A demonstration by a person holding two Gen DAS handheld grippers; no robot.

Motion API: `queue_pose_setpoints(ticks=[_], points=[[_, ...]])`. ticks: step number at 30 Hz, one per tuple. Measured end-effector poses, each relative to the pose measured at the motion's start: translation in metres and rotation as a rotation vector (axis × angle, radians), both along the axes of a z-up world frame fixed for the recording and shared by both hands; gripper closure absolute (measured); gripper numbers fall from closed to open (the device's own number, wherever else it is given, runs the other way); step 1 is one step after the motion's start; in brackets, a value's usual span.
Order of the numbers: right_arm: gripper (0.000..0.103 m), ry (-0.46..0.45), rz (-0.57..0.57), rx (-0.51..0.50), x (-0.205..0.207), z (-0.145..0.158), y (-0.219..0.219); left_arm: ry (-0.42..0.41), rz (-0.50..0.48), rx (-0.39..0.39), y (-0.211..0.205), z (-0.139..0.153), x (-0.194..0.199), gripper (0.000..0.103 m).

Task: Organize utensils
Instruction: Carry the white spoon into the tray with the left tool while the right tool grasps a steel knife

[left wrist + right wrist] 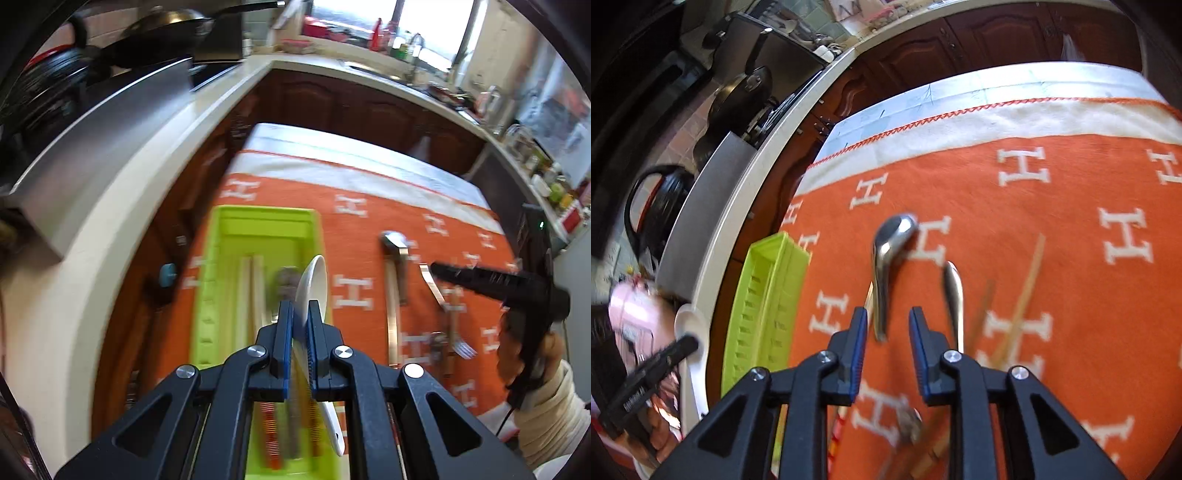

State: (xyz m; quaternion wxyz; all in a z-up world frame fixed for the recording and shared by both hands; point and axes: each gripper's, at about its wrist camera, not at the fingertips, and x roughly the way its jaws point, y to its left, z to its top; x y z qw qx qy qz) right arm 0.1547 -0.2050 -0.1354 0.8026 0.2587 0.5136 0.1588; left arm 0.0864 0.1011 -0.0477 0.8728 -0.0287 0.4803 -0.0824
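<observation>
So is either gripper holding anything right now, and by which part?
The left gripper grips a white ceramic spoon by its handle, just behind the bowl, above the green plastic tray. The right gripper holds nothing; its jaws are open.

Both wrist views look steeply down, close, sharing the orange cloth (369,229) (and green tray (764,295)).

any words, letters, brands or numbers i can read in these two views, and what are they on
"H": large white letter repeated as a pattern across the orange woven cloth on the table.
White print along the side of the left gripper, seen at the left edge of the right wrist view: blurred, not readable.
Bottles and packages on the far cream kitchen counter: too small and blurred to read.
Nothing readable on the lime green plastic utensil tray or the white ceramic spoon.
</observation>
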Motion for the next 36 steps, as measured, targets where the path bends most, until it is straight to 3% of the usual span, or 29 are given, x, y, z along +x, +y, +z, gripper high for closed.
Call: queue_pose_setpoints(ticks=[3, 7, 14, 18, 20, 34, 36], points=[[0.073, 0.027, -0.031, 0.023, 0.019, -0.01, 0.002, 0.022, 0.026, 0.011, 0.012, -0.01, 0.004, 0.098], [0.072, 0.051, -0.037, 0.052, 0.035, -0.017, 0.009, 0.045, 0.038, 0.013, 0.015, -0.027, 0.009, 0.098], [0.073, 0.068, -0.038, 0.009, 0.049, -0.028, 0.018, 0.064, 0.049, 0.011, 0.015, -0.048, 0.029, 0.098], [0.092, 0.055, -0.045, 0.017, 0.046, -0.03, 0.017, 0.061, 0.037, 0.032, 0.014, -0.055, 0.048, 0.098], [0.097, 0.038, -0.04, -0.009, 0.044, -0.027, 0.018, 0.057, 0.026, 0.038, 0.013, -0.057, 0.057, 0.098], [0.097, -0.075, 0.083, 0.015, 0.002, 0.023, 0.036, 0.053, -0.039, 0.055, -0.008, -0.083, 0.123, 0.098], [0.097, -0.076, 0.113, 0.028, -0.003, 0.028, 0.044, 0.073, -0.034, 0.048, -0.009, -0.091, 0.128, 0.091]])
